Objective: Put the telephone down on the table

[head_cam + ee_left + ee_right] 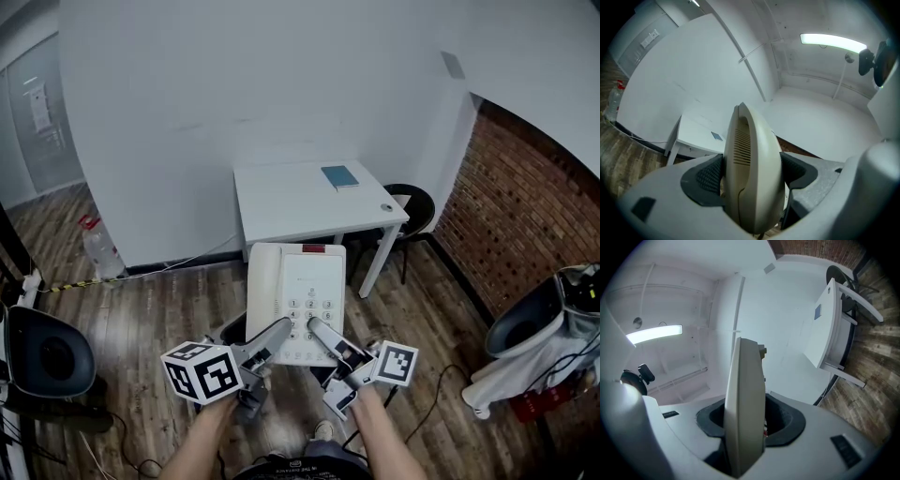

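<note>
The phone (295, 298) hung above the floor, short of the table (281, 202). The left gripper (274, 336) clamped its handset side and the right gripper (322, 334) its keypad side. It was cream-white, keypad up, with a red strip at the far end.

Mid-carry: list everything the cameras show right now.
telephone: one, off-white, held in the air in front of the table
table: one, white, against the wall
book: one, blue, on the table
small round thing: one, grey, near the table's right edge; unclear what it is
stool: one, black, right of the table
bottle: one, clear with a red cap, on the floor at left
chair: one, black, left edge
left gripper: one, grey, shut on the telephone's handset side
right gripper: one, grey, shut on the telephone's near edge
</note>
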A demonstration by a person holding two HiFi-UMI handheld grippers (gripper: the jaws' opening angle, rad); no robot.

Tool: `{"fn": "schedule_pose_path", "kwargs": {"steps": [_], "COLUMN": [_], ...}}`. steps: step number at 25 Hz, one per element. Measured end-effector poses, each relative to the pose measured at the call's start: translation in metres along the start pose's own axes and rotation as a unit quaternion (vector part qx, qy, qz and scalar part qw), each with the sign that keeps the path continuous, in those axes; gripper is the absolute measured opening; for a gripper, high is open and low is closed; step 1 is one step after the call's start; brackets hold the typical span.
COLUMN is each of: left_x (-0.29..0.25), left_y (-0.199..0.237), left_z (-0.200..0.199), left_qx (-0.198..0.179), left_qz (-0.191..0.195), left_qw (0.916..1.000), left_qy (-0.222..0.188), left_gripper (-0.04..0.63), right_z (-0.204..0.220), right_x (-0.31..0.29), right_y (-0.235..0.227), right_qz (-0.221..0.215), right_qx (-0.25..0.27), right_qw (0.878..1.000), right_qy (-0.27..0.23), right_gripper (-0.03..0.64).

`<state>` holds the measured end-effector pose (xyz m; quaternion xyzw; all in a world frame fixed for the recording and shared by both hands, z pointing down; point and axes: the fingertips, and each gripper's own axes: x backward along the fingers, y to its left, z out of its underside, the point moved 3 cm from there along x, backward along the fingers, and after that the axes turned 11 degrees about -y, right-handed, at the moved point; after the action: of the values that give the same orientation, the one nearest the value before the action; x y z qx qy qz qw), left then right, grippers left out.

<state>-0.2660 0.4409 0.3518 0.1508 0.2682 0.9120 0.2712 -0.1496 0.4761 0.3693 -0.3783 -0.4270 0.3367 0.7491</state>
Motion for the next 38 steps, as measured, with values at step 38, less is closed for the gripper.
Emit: {"fn": "schedule_pose_path", "kwargs": {"steps": [38], "left_x": [-0.316], "left_y": [0.081], "left_z": [-0.005], "left_qx": [-0.013], "left_qz": [-0.06], "left_qw": [0.998], "left_qy": [0.012], "left_gripper": [0.382], "right_z": [-0.265], "right_x": [-0.114], "right_y": [-0.169], "right_qz": [-0.009], "right_qx": [-0.056], "right_qw": [0.998], "right_qy": [0.025], "right_gripper": [0.178]}}
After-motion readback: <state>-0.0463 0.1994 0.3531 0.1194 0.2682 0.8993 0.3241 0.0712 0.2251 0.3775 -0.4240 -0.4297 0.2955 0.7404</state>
